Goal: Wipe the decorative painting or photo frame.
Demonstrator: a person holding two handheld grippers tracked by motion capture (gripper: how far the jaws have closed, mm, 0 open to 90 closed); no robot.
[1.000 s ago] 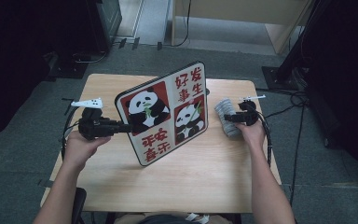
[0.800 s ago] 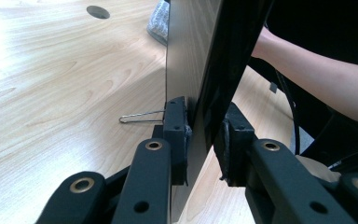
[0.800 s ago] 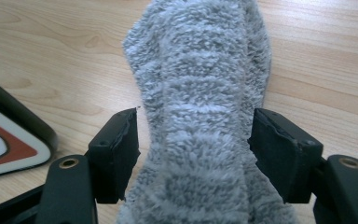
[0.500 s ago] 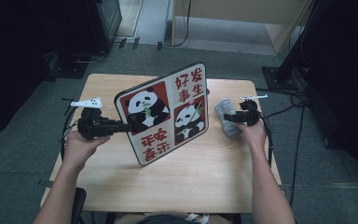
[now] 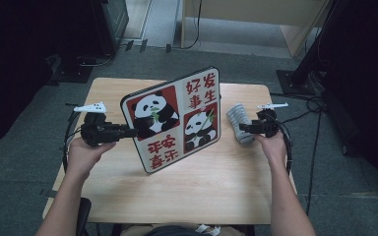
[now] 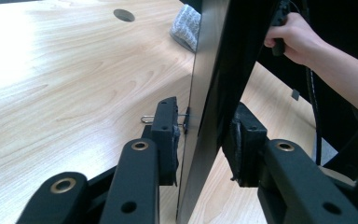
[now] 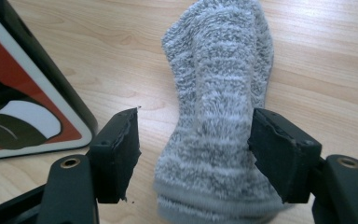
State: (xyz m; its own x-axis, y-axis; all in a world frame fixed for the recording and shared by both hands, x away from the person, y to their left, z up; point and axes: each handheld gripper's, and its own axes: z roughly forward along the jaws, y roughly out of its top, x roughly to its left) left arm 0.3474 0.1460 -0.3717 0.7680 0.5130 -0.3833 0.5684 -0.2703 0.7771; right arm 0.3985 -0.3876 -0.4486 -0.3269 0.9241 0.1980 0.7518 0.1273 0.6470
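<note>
A large square board (image 5: 174, 118) with panda pictures and red characters stands tilted on its edge in the middle of the wooden table (image 5: 226, 187). My left gripper (image 5: 128, 132) straddles its left edge. In the left gripper view the dark edge of the board (image 6: 205, 70) runs between the pads with small gaps on both sides; the jaws have just been opening. A grey knitted sock (image 5: 237, 122) lies to the right of the board. My right gripper (image 5: 242, 129) is open, and the sock (image 7: 219, 93) lies between its spread jaws.
A round hole (image 6: 123, 15) is cut in the far part of the tabletop. A small metal hook (image 6: 147, 119) sticks out near the board's edge. Cables (image 5: 305, 110) trail off the table's right side. Dark stands and gear surround the table on the floor.
The left jaws have spread apart from the board's edge; the board keeps its tilt. The right hand has shifted a little beside the sock.
</note>
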